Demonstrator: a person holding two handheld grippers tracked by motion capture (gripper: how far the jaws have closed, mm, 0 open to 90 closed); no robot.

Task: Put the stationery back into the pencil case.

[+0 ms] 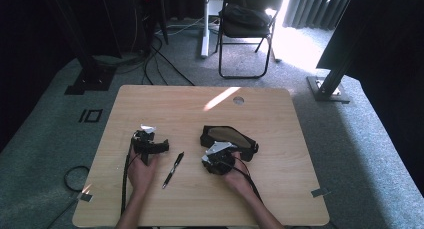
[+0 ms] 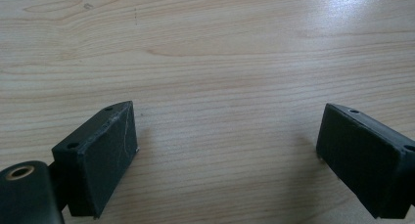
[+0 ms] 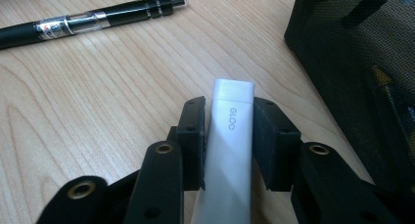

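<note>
A white glue stick [image 3: 228, 145] marked GLOO is clamped between the pads of my right gripper [image 3: 229, 123], just above the wooden table. From above, that right gripper [image 1: 218, 158] sits at the near edge of a black mesh pouch [image 1: 230, 137]. The pouch's mesh wall [image 3: 357, 72] rises close on the right in the right gripper view. A black pen [image 1: 173, 169] lies on the table between the two hands, also seen as the pen [image 3: 93, 19] beyond the glue stick. My left gripper [image 1: 148, 145] rests left of the pen; its jaws [image 2: 225, 155] stand wide apart over bare wood.
The light wooden table [image 1: 165, 104] has a round cable hole [image 1: 238, 100] near its far edge. A folding chair [image 1: 247, 29] and dark stands are on the carpet beyond. Cables trail from both grippers toward the near edge.
</note>
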